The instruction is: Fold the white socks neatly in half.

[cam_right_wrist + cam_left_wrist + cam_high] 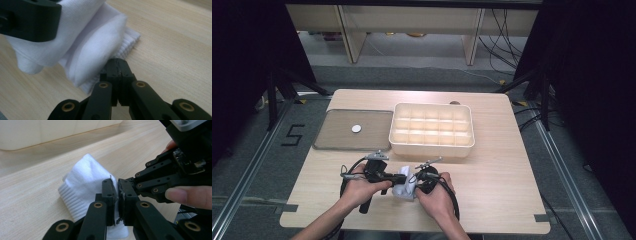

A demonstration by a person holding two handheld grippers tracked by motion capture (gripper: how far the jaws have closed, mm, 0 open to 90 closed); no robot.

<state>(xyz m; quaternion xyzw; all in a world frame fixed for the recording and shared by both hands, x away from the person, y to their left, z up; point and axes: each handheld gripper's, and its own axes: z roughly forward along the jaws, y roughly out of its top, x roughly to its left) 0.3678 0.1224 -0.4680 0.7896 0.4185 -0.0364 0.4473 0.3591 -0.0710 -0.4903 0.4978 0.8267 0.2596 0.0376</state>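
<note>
**Two grippers folding a white sock at the near edge of the desk**

The white ribbed cotton sock (pixel 404 190), partly folded into a bundle, lies on the pale wooden desk (pixel 492 190) near its front edge, in front of the cream plastic compartment box (pixel 432 131). The left gripper (pixel 117 195) is clamped on a thin fold of the sock's cloth. The right gripper (pixel 117 75) has its jaws pressed together at the ribbed cuff; whether any cloth lies between them cannot be told.

Risks, as judged: the left grip takes only a thin layer, so a pull could slip it free and let the fold spring open. The two grippers nearly touch and could collide.

Writing: a black "5" (pixel 293 135) taped on the floor. No brand or label is legible on the sock, the box, or the grey flat tray (pixel 337 131).
</note>
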